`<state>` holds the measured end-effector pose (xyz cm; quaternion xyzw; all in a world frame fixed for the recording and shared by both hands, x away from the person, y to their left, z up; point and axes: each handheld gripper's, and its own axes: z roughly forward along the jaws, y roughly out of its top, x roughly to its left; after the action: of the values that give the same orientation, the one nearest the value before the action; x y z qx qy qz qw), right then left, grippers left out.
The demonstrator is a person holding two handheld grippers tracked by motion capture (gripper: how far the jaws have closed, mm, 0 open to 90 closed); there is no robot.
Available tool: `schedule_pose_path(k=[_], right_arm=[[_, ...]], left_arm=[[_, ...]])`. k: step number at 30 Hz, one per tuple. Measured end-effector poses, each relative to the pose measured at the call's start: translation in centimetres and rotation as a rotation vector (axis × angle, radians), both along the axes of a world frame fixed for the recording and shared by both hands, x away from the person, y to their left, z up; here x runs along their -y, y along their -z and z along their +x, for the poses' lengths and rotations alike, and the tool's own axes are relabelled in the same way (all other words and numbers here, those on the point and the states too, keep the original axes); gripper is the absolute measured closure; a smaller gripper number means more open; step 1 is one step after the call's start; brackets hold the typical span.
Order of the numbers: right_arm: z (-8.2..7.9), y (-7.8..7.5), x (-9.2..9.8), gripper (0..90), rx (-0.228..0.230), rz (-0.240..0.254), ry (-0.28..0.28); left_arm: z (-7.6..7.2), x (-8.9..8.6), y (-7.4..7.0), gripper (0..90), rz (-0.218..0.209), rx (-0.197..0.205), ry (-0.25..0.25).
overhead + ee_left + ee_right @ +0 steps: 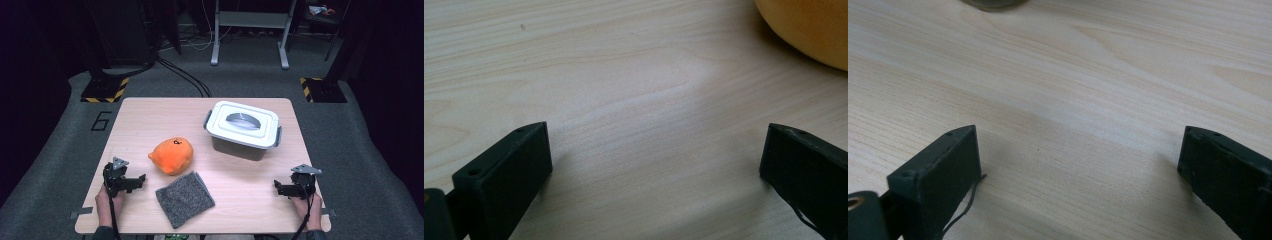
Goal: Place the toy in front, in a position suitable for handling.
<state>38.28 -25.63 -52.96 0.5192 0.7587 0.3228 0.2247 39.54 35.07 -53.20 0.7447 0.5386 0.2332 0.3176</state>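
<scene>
so, working from the left edge of the wooden table (150, 112), i am seeing the left gripper (139, 181) resting low on the near left corner, a hand (106, 201) wrapping its handle and its cable trailing back off the near edge. its jaws are standing spread wide with nothing between them but bare tabletop, which is plain in the left gripper view, where the two black jaws are rising from the bottom corners well apart. just beyond and to the right of that gripper the orange plush toy (172, 155) is sitting on the table, near the jaws but not touching them; its rounded edge is peeking into the top right corner of the left gripper view (809, 30). just in front of the toy, toward me, a grey knitted cloth (184, 198) is lying flat, its far corner close beside the toy's base; whether they are touching i cannot tell. moving on rightward and farther back, a lidded plastic box (242, 128) with a white lid and a folded grey handle is standing well apart from both grippers. at the near right corner the right gripper (278, 187) is resting low in the other hand (304, 205), pointing leftward, and its jaws are likewise standing spread with only wood grain between them in the right gripper view.
</scene>
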Motion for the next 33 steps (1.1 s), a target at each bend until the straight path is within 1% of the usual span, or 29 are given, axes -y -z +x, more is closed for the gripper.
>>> schedule_pose_path(k=[6,8,13,15,16,20,24,26,28,29,31,32,33], right_arm=[[0.0,0.0,-0.2,1.3,-0.013,0.014,0.024],[0.1,0.0,-0.2,1.0,-0.010,0.009,0.017],[0.2,-0.1,-0.1,0.2,-0.015,0.000,0.018],[0.2,-0.1,-0.1,0.0,-0.021,-0.003,0.018],[0.2,-0.1,-0.2,0.0,-0.022,0.006,0.030],[0.4,-0.2,-0.2,0.0,-0.034,-0.005,0.020],[0.6,-0.3,-0.1,0.0,-0.042,0.015,0.030],[0.7,-0.6,0.1,0.1,-0.055,0.038,0.028],[0.7,-1.0,0.4,0.6,-0.045,0.052,0.028],[0.7,-1.3,0.5,0.5,-0.046,0.052,0.021],[0.9,-1.8,0.5,0.6,-0.034,0.052,0.027],[0.9,-1.8,0.5,0.6,-0.034,0.052,0.027],[1.0,-2.3,0.5,0.9,-0.024,0.048,0.019]], left_arm=[[0.0,0.0,0.0,0.0,0.000,0.000,0.000],[0.0,0.0,0.0,0.0,-0.001,0.000,-0.001],[0.0,0.0,0.0,0.1,0.000,0.000,0.000],[0.0,0.0,0.0,0.1,0.000,0.000,0.000],[0.0,0.0,0.0,0.1,0.000,0.000,0.000],[0.0,0.0,0.0,0.0,-0.001,0.000,-0.001],[0.0,0.0,0.0,0.1,-0.001,0.000,-0.001],[0.0,0.0,0.0,0.0,-0.001,0.000,-0.001],[0.0,0.0,0.0,0.0,-0.001,0.000,-0.001],[0.0,0.0,0.0,0.0,-0.001,0.000,-0.001],[0.0,0.0,0.0,0.1,-0.001,0.000,-0.001],[0.0,0.0,0.0,0.1,-0.001,0.000,-0.001],[0.0,0.0,0.0,0.1,-0.001,0.000,-0.001]])
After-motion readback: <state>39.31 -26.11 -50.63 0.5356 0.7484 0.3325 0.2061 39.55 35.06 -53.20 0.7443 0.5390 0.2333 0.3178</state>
